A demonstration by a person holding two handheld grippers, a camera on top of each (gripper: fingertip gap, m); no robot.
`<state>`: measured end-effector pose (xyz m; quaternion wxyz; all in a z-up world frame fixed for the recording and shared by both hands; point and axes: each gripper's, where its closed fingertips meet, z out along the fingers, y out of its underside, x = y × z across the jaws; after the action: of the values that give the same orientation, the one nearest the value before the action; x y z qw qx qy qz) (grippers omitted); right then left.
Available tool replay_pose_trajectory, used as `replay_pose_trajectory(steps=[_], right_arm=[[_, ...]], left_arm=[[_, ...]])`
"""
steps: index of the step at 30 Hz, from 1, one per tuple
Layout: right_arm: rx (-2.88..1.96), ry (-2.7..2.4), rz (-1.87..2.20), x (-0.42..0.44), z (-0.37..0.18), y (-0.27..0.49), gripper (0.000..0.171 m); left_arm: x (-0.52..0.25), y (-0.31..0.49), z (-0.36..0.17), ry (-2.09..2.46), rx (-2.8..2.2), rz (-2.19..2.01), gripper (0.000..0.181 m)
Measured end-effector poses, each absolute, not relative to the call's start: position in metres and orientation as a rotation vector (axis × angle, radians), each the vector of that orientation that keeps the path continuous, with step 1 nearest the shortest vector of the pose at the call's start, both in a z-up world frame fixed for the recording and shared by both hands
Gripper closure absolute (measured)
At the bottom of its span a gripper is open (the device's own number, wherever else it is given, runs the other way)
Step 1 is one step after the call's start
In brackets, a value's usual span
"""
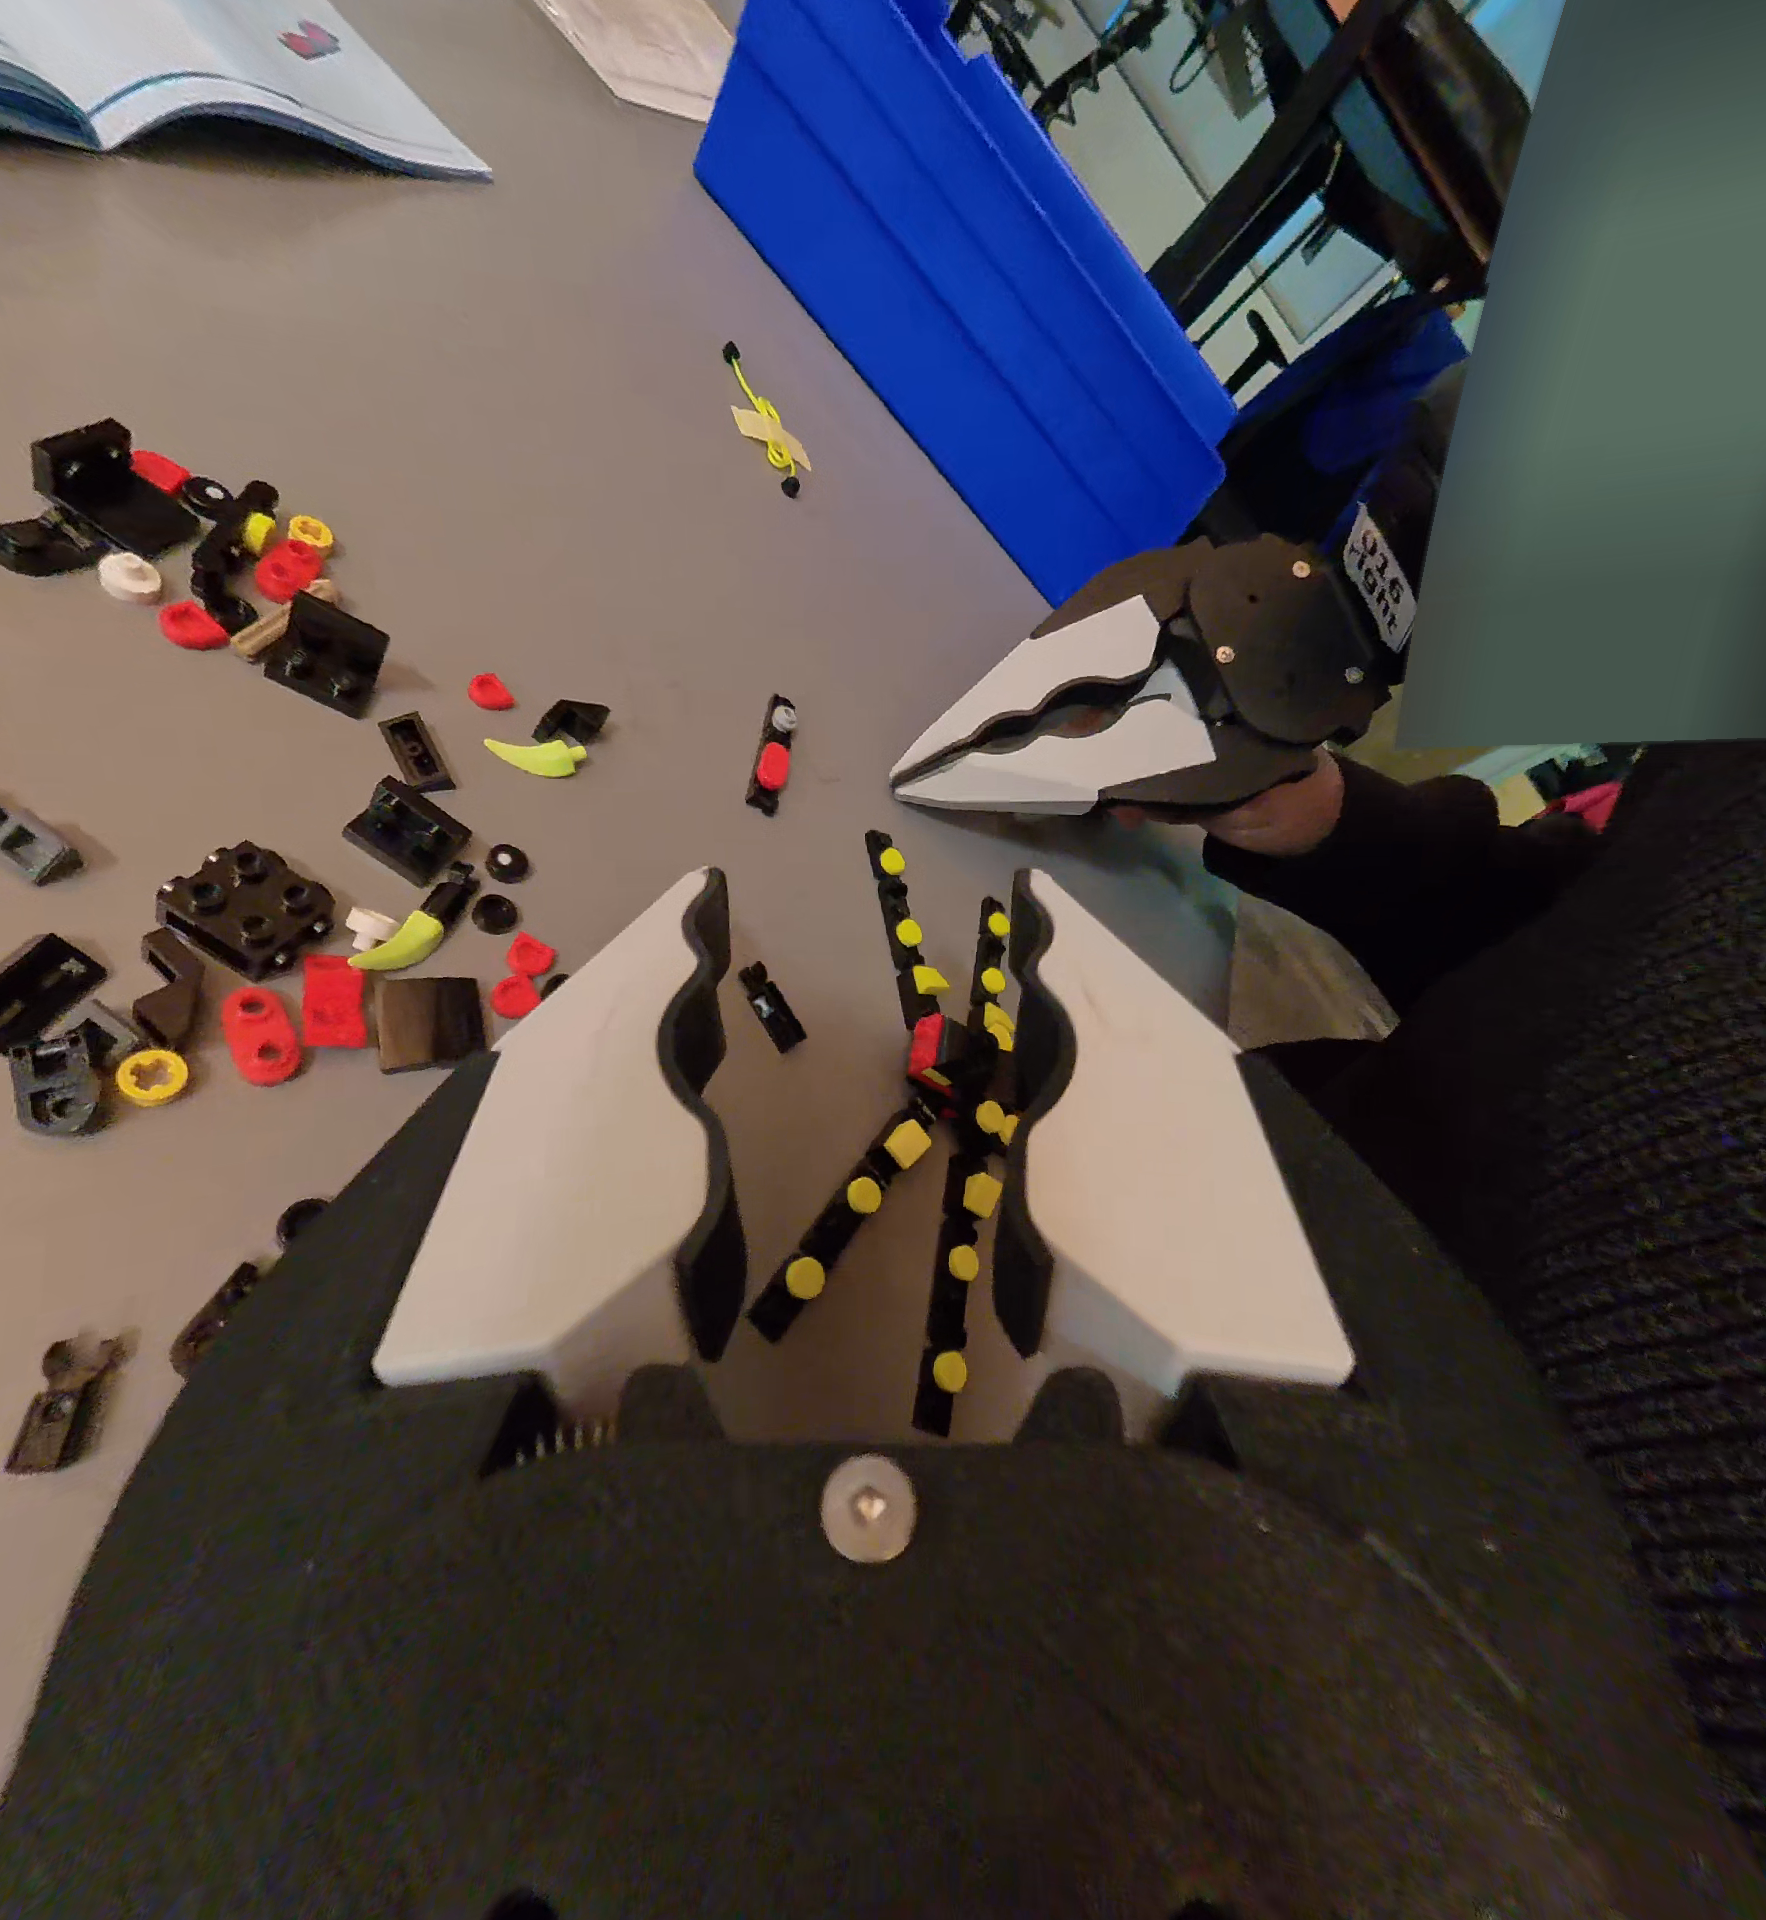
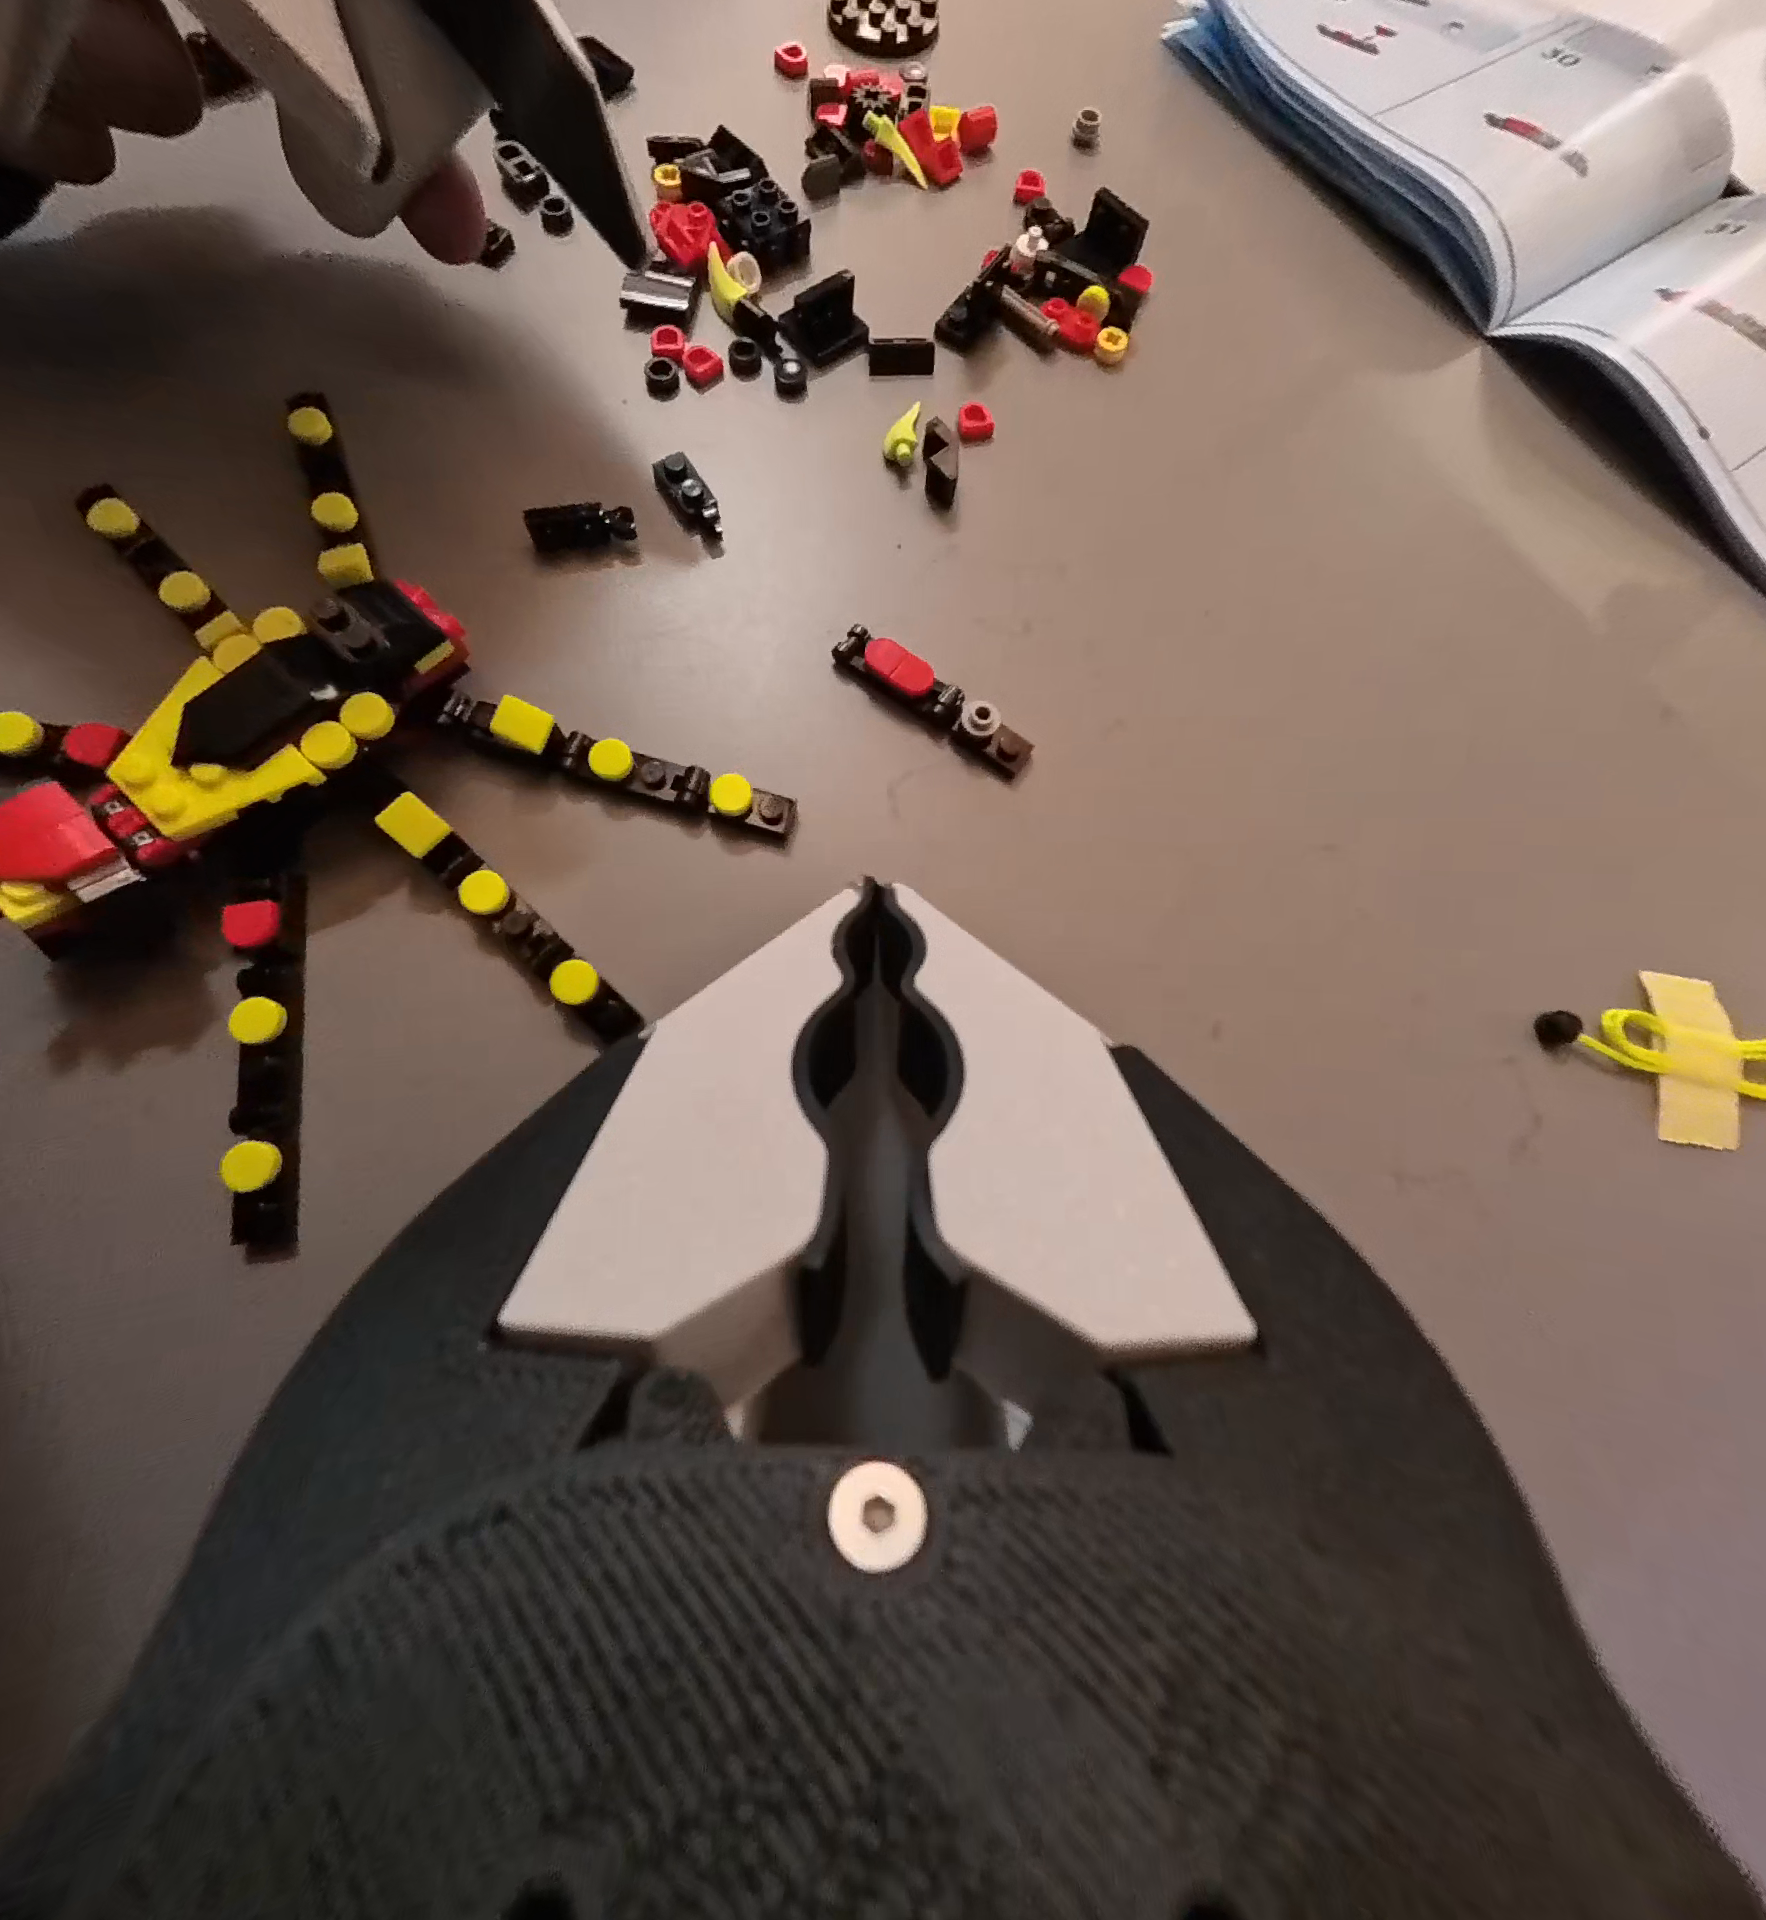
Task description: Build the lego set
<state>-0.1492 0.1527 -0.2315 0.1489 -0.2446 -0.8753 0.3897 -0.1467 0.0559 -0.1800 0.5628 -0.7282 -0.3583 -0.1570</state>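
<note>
Right gripper (image 2: 871, 888): jaws closed, nothing held. Left gripper (image 1: 868, 883): jaws spread, empty, poised over spider model (image 2: 224, 727), largely assembled. Short leg segment (image 2: 931, 696) unattached. Loose bricks (image 2: 889, 208) beyond, unused.

Spider model (image 2: 235, 727): black legs dotted with yellow studs, yellow-and-black body, red head.
Loose bricks (image 2: 858, 229): black, red, yellow, lime green.
Short strip (image 2: 931, 698): black, with a red tile and a grey stud.
Tabletop (image 2: 1274, 727): plain grey-brown.
Bin (image 1: 941, 270): bright blue.
Booklet (image 2: 1585, 208): pale blue pages.
Cord (image 2: 1689, 1065): neon yellow, under tan tape.
</note>
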Motion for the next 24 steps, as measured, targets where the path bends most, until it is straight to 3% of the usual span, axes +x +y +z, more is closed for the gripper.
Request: replay_pose_trajectory(steps=[24], right_arm=[[-0.848, -2.59, 1.286, -0.148, -0.2274, 0.1532, 0.171]], left_arm=[[-0.1527, 0.053, -0.185, -0.827, -1.777, -0.254, 0.134]])
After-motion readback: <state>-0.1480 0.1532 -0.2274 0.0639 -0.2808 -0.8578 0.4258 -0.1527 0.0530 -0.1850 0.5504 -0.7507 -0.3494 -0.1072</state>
